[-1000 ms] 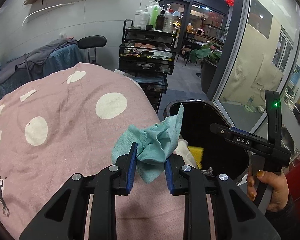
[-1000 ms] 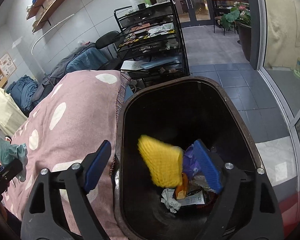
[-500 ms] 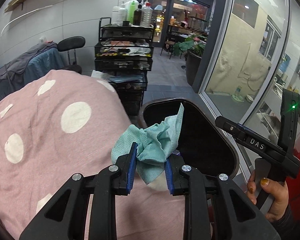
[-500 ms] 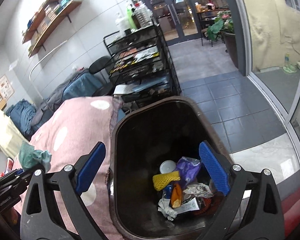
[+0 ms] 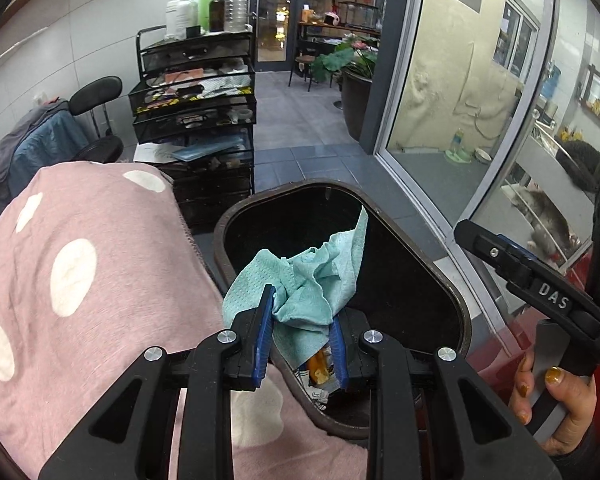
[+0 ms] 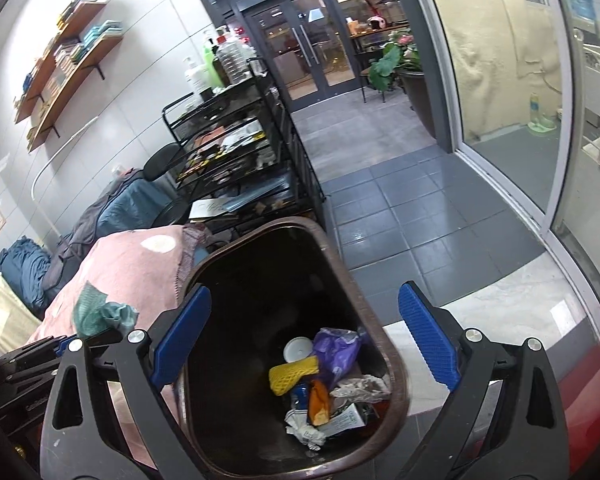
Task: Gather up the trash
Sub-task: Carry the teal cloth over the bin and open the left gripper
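The left hand-held gripper (image 5: 300, 344) is nearly closed — its blue pads pinch a crumpled teal cloth (image 5: 308, 284), which hangs right at the near rim of the bin (image 5: 462, 320), partly over the opening. The right hand-held gripper (image 6: 304, 340) stands wide apart with nothing between its pads; its jaws have just been opening, and it hovers over the bin's mouth.

Part of the job looks done: the bin bottom already holds a yellow sponge (image 6: 292, 376), a purple bag (image 6: 338, 350), an orange wrapper (image 6: 319, 402), a white lid (image 6: 298, 349) and crumpled paper (image 6: 360, 388). What is left, as I judge it, is to carry the cloth a little further over the opening and let it go — then look for any more trash.

Beside the bin on the left lies a pink spotted blanket (image 5: 72, 264), its edge touching the bin's rim. Behind stands a black wire cart (image 5: 196, 120) with bottles (image 5: 208, 8) on top, and a glass partition (image 5: 460, 100) runs along the right. Nothing blocks the opening, though the right hand-held gripper is close above it and the blanket's edge is near enough to snag the cloth.
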### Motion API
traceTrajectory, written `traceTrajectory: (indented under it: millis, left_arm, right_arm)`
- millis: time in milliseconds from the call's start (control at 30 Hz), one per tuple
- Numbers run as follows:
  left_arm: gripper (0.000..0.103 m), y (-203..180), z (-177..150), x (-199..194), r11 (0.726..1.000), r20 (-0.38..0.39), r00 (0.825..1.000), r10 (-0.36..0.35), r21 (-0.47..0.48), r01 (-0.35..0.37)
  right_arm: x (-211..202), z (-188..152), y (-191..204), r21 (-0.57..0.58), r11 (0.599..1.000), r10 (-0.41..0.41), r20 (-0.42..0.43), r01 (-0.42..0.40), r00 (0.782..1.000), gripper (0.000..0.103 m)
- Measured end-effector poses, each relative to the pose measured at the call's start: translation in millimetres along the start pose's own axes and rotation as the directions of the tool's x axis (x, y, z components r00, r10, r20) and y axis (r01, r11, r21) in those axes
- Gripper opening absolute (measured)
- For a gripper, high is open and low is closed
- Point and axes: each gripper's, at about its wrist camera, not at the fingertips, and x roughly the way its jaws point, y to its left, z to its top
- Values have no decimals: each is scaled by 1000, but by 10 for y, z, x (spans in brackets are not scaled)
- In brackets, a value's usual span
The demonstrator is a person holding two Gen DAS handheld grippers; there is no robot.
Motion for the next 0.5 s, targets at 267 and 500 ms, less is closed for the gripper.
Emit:
traceTrajectory:
  millis: [267, 500]
  left_arm:
    - [62, -121, -17, 249, 997, -45, 998, 49, 62, -46]
    - [93, -162, -40, 200, 993, 2, 998, 59, 102, -59]
  right_arm:
    - [-20, 5, -143, 24, 999, -26, 3, 26, 1000, 93]
    - [-30, 0, -158, 22, 999, -33, 5, 33, 999, 93]
